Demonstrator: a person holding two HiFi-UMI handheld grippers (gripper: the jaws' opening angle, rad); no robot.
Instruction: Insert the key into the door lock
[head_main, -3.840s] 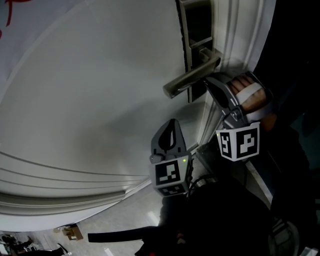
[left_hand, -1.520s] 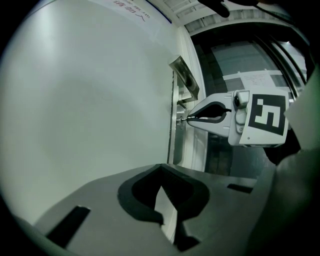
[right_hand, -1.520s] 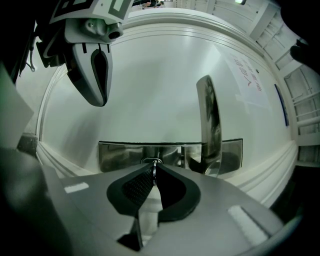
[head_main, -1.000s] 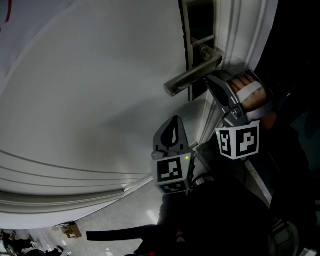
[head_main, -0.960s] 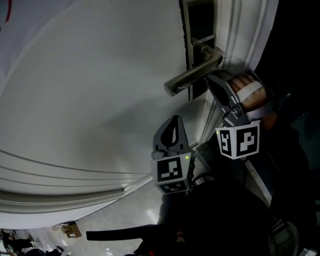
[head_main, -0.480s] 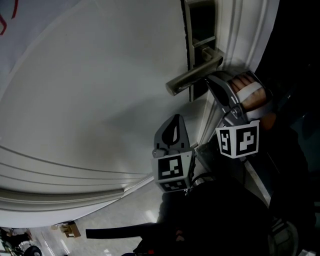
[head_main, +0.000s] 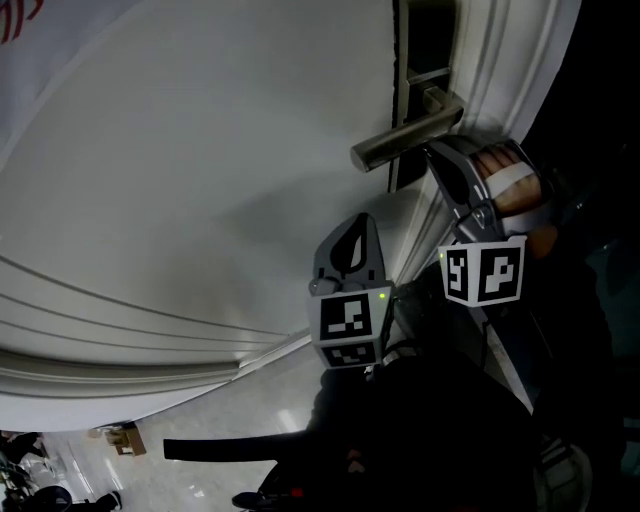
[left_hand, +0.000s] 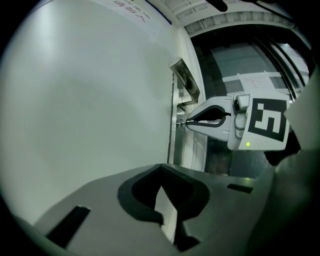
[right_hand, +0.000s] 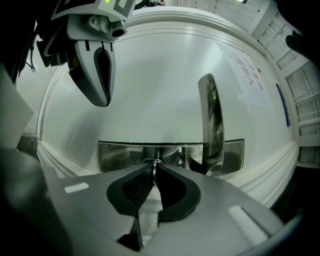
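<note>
Head view first. The whole picture has slid a touch to the right and up since half a second ago, with the door (head_main: 200, 180), the handle (head_main: 405, 140) and both tongs moving together. So that is my head shifting, not my hands. The right tongs (head_main: 434, 152) still sit tucked just under the handle at the door's edge. The left tongs (head_main: 361, 220) still hang lower down, in front of the door face and well apart from the handle. Nothing has changed between tongs and lock, so I judge the insertion has not moved on.

Left gripper view now. My own jaws here are pressed together at the tips with nothing between them, so this hand is idle. Across the frame I can see the right tongs reaching in sideways. The little key (left_hand: 184, 121) pokes from their tips and touches the door's edge just below the handle.

Right gripper view. The jaws are closed tight on the key, and its thin blade stands edge-on between the pads. The key tip is right at the shiny lock plate (right_hand: 120, 155), left of the handle's base. Whether the blade is already in the slot or only at its mouth, I can't tell from here. My guess is that I still need a straight, steady push.
</note>
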